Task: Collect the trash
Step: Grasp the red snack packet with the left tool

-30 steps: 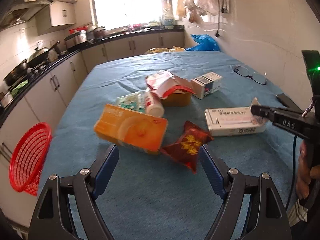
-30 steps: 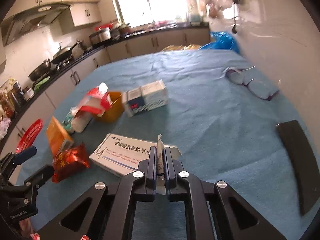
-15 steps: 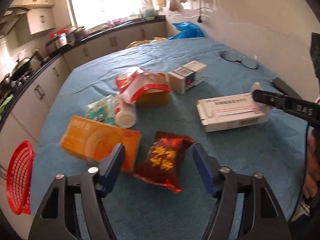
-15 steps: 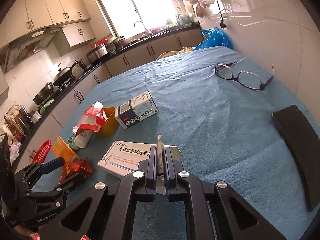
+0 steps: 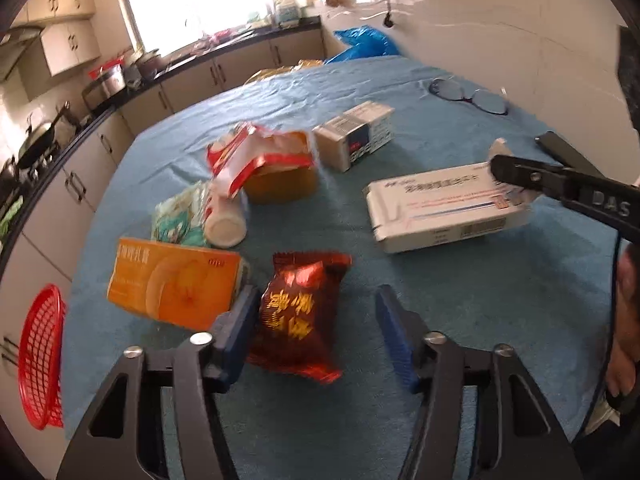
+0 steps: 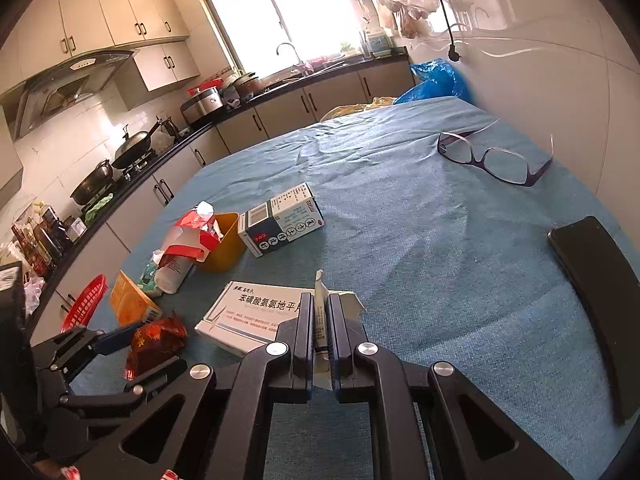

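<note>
snack packet dark red, crinkled, gold print, between left gripper fingers

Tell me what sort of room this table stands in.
A home kitchen, most likely. A wok sits on the stove under a range hood, cabinets line the wall, and a sink tap stands at the window.

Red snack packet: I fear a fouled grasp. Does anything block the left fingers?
Nothing visible blocks them. The red snack packet lies between the open left gripper fingers; the orange box sits just outside.
</note>
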A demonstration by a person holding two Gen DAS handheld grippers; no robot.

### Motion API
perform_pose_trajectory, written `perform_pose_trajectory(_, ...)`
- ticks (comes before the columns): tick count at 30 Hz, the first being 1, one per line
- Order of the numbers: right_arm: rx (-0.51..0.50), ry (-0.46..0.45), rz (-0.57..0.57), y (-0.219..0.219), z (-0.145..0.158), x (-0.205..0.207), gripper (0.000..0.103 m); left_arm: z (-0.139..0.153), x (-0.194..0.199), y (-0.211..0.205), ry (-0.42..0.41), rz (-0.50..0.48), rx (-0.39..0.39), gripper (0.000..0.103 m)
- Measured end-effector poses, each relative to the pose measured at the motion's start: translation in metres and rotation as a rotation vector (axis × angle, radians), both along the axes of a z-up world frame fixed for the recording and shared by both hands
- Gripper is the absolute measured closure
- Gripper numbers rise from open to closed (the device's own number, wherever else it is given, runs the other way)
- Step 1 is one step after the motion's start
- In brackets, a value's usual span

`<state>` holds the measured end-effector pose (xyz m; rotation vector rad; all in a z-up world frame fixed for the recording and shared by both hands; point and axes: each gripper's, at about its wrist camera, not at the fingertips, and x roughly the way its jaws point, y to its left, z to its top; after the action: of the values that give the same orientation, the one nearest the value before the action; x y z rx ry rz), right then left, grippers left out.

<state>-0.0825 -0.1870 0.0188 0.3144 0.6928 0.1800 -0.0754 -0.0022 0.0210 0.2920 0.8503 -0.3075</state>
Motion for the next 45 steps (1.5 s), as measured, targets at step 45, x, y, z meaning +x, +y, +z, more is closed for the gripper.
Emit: perform_pose_trajectory(45,0.061,-0.13,0.044,-0.002,0.011,-0.015,0.096,0.027,-0.023,0.042,-0.207,0.121,-0.245,0.067)
